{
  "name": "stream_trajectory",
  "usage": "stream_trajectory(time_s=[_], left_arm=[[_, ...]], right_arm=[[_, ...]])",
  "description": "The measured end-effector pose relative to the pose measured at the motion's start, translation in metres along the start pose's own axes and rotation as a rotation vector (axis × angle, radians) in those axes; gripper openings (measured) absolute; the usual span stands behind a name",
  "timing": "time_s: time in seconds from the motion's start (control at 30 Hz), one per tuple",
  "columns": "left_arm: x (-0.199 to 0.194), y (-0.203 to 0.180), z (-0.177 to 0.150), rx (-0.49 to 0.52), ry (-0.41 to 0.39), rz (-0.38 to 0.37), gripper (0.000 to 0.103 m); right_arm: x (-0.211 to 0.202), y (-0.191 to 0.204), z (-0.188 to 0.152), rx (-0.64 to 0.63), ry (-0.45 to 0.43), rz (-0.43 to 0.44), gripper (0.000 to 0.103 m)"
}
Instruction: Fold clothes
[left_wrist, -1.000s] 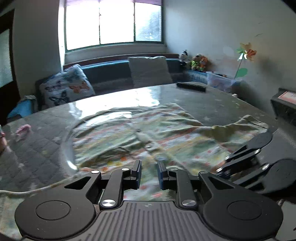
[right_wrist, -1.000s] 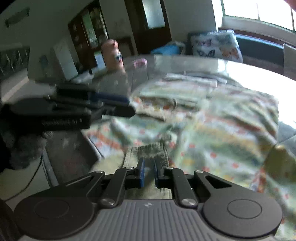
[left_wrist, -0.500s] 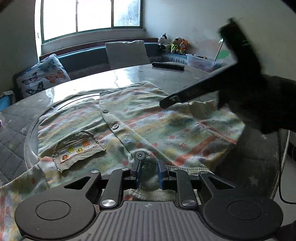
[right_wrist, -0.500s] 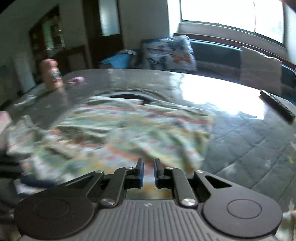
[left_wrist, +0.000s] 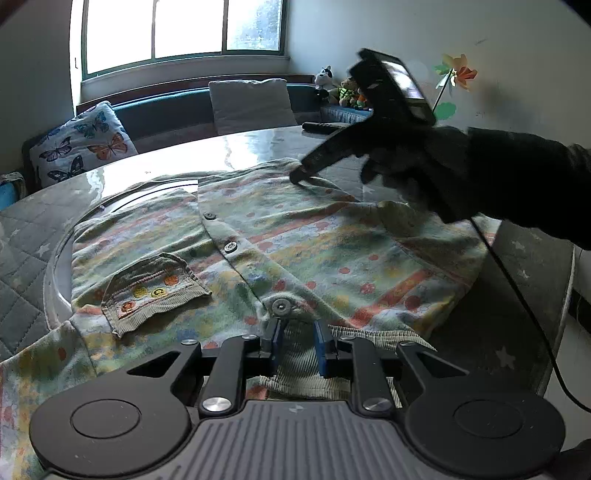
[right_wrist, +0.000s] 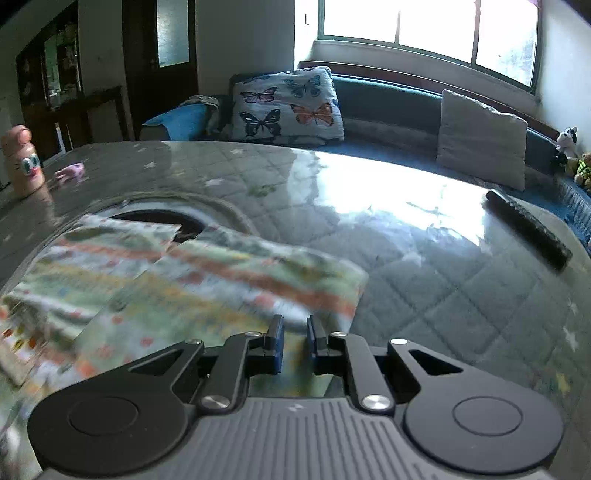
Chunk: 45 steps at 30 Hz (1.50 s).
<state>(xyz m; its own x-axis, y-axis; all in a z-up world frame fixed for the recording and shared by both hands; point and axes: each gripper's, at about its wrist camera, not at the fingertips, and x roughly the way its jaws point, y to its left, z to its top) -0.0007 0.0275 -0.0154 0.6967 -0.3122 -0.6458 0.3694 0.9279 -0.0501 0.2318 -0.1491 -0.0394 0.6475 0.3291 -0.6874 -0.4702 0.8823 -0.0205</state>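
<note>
A small buttoned shirt (left_wrist: 295, 240) with a pastel print and a corduroy pocket (left_wrist: 155, 288) lies flat, front up, on the table. My left gripper (left_wrist: 297, 334) sits at its corduroy collar, jaws slightly apart with the collar between them. My right gripper (left_wrist: 299, 177) reaches in from the right, its tips touching the shirt's far hem. In the right wrist view the right gripper (right_wrist: 294, 332) is narrowly open over the blurred shirt (right_wrist: 192, 288), with nothing held.
The round table (right_wrist: 424, 280) has a quilted grey cover under glass. A black remote (right_wrist: 528, 229) lies at its far right. A pink bottle (right_wrist: 22, 166) and a pink item (right_wrist: 70, 171) stand far left. A sofa with cushions (right_wrist: 291, 103) lies behind.
The right gripper let go of the collar and swung across to the shirt's far hem. The left gripper came down to the collar, and the shirt now lies spread flat.
</note>
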Motion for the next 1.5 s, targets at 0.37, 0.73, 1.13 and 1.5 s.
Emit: stream_trajectory(time_s=[0.37, 0.73, 1.13, 1.5], left_arm=[[0.001, 0.001, 0.001, -0.006, 0.004, -0.008, 0.022], [0.002, -0.003, 0.002, 0.011, 0.005, 0.017, 0.022], [-0.003, -0.007, 0.011, 0.012, -0.002, 0.071, 0.027], [0.009, -0.023, 0.033, 0.015, -0.012, 0.092, 0.038]], right_arm=[[0.014, 0.005, 0.025, -0.002, -0.001, 0.014, 0.012], [-0.049, 0.048, -0.039, -0.143, 0.031, 0.09, 0.012], [-0.087, 0.048, -0.071, -0.044, 0.007, 0.11, 0.014], [-0.112, 0.059, -0.095, -0.019, 0.0, 0.138, 0.017]])
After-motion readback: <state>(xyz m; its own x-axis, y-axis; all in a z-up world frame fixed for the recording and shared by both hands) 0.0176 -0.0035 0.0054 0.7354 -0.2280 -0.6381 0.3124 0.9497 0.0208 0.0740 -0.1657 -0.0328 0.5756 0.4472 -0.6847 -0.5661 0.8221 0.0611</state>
